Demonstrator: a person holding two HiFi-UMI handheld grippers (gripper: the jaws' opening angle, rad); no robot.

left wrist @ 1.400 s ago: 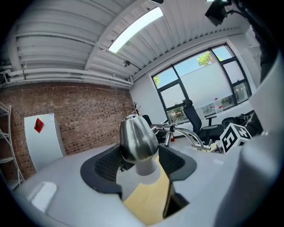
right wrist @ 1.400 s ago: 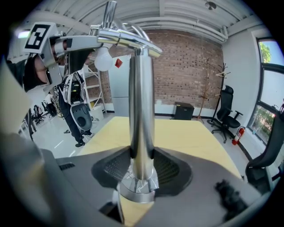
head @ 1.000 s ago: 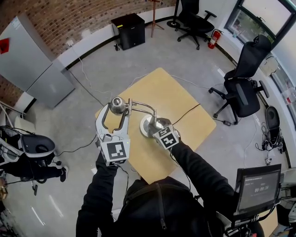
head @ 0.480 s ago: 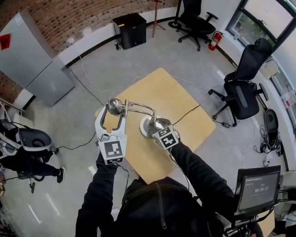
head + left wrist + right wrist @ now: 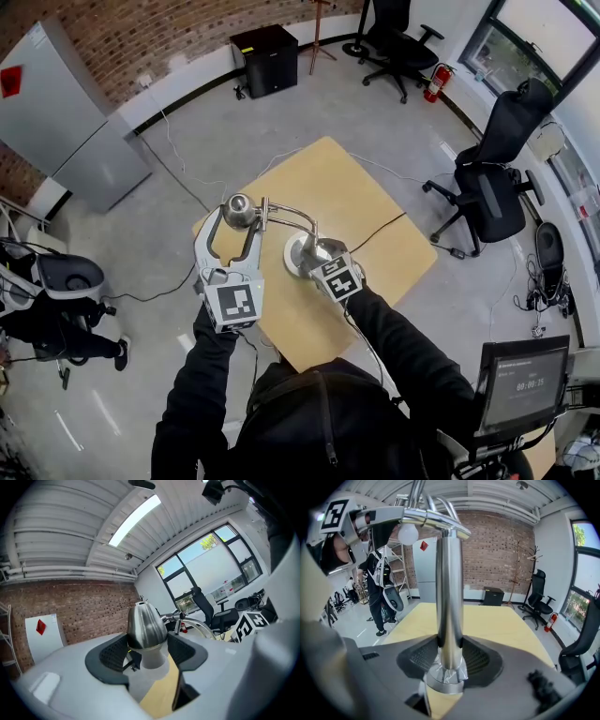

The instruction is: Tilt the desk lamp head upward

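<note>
Between left gripper point(image 5: 149, 652) fingers point(image 5: 112, 654), lamp head point(image 5: 144, 623); right gripper point(image 5: 449, 656) clamps stem point(image 5: 449, 597)

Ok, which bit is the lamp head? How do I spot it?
Find the wooden table mid-floor. A silver lamp stands on it. The head is the shiny bell at the end of its curved neck, squeezed in the left gripper; the right gripper holds the straight pole.

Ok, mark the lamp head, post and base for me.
lamp head point(image 5: 146, 623): left gripper view, on its metal shade.
lamp post point(image 5: 449, 602): right gripper view, mid-shaft.
lamp base point(image 5: 294, 254): head view, on the disc's left rim.
</note>
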